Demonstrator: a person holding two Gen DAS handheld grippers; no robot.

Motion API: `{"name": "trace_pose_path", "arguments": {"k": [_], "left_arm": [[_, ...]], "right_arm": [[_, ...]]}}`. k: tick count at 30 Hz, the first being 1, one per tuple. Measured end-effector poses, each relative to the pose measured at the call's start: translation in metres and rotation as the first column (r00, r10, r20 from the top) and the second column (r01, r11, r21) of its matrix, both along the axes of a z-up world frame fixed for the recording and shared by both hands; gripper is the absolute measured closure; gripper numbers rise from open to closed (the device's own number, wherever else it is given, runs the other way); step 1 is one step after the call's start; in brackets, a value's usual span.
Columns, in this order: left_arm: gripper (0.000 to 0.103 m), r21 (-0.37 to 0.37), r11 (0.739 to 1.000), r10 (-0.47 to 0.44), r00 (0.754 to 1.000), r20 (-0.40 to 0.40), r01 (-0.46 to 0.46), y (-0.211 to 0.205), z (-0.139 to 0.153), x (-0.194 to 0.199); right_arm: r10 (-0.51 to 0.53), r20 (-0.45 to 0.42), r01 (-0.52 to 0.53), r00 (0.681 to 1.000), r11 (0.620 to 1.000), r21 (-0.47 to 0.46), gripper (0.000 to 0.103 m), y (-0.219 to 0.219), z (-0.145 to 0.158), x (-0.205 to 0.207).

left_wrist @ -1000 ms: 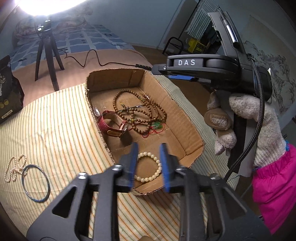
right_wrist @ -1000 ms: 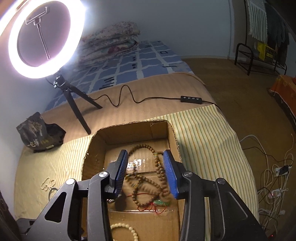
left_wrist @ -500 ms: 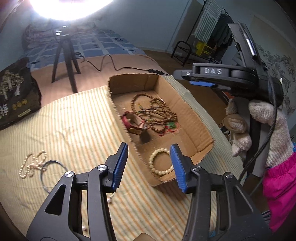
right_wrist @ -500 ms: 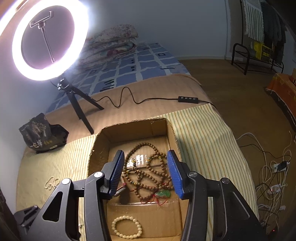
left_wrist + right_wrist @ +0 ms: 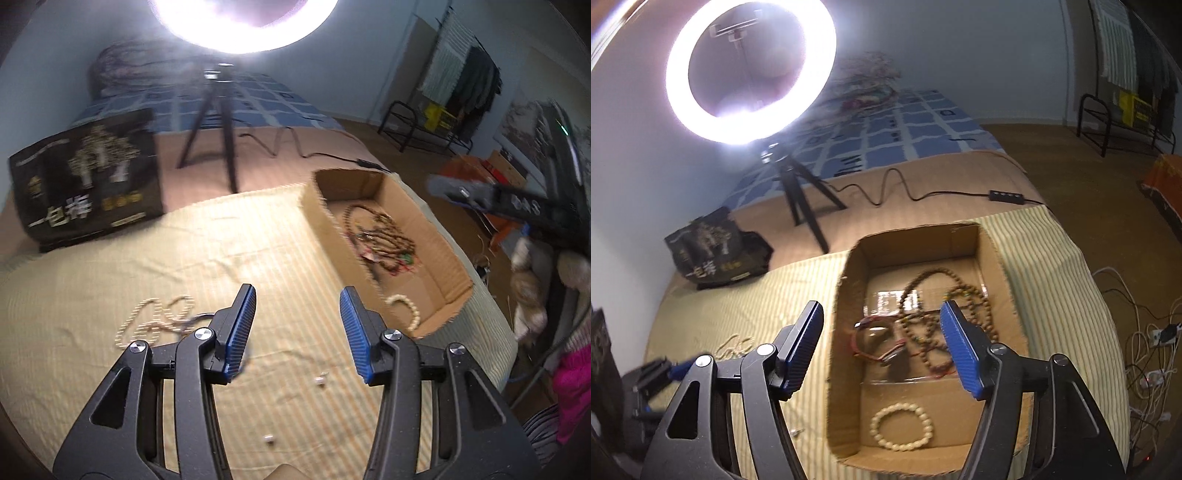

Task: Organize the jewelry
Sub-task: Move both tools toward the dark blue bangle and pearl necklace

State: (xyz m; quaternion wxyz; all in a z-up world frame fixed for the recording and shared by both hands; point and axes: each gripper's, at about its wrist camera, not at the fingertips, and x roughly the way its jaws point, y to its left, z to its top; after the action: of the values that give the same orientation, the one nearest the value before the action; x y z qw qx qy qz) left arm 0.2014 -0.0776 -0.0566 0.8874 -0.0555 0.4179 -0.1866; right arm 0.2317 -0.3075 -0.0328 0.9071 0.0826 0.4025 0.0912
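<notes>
On the far left of the striped cloth [image 5: 92,295] stands a black bag [image 5: 88,181] with gold print, its face toward the left wrist camera. In front of it on the cloth lies a pale bead necklace [image 5: 155,317] in loose loops, touching a thin metal ring [image 5: 195,317] whose near part is hidden behind the left gripper's finger. The left gripper [image 5: 297,332] hangs over bare cloth just right of the necklace, its jaws spread with nothing between them; they have just been opening, though not in the last half second. Two small pale beads [image 5: 320,380] lie loose on the cloth below it.

Behind, a ring light [image 5: 750,70] glares on a black tripod [image 5: 798,192], its cable [image 5: 905,192] running right across the bed.

Further right sits the open cardboard box [image 5: 846,332]. Inside, a tangle of brown wooden beads [image 5: 960,310] lies toward the far half, a red strap [image 5: 875,339] with a clear round face rests just left of that tangle, and a cream bead bracelet [image 5: 901,426] lies alone near the front wall. The right gripper [image 5: 882,347] hovers above the box with its jaws wide apart and empty; they have just been opening further. The left finger is over the cloth outside the box wall, the right finger over the brown beads.

On the right edge of the left wrist view, a gloved hand [image 5: 532,295] with a pink sleeve [image 5: 572,391] holds the right gripper's handle.
</notes>
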Motion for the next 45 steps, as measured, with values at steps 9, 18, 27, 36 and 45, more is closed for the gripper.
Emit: {"name": "trace_pose_path", "arguments": {"k": [9,18,27,36,45], "left_arm": [[0.055,-0.019,0.992,0.124,0.992,-0.013,-0.124,0.07,-0.005,0.002],[0.055,-0.024,0.981,0.191,0.98,-0.053,-0.193,0.112,-0.02,0.003],[0.055,-0.033,0.971,0.231,0.968,-0.096,-0.235,0.137,-0.034,0.007],[0.055,-0.043,0.971,0.228,0.964,-0.14,-0.236,0.144,-0.048,0.012],[0.055,-0.05,0.971,0.221,0.959,-0.177,-0.233,0.149,-0.061,0.019]], "right_arm": [[0.132,0.015,-0.131,0.991,0.989,-0.062,0.037,0.056,-0.005,-0.02],[0.327,-0.004,-0.326,0.945,0.94,-0.101,0.028,0.125,-0.029,-0.035],[0.463,-0.089,-0.472,0.882,0.865,-0.171,0.024,0.176,-0.068,-0.04],[0.537,-0.176,-0.564,0.825,0.799,-0.207,0.023,0.216,-0.1,-0.034],[0.505,-0.218,-0.548,0.835,0.802,-0.238,0.023,0.224,-0.124,-0.017]]}}
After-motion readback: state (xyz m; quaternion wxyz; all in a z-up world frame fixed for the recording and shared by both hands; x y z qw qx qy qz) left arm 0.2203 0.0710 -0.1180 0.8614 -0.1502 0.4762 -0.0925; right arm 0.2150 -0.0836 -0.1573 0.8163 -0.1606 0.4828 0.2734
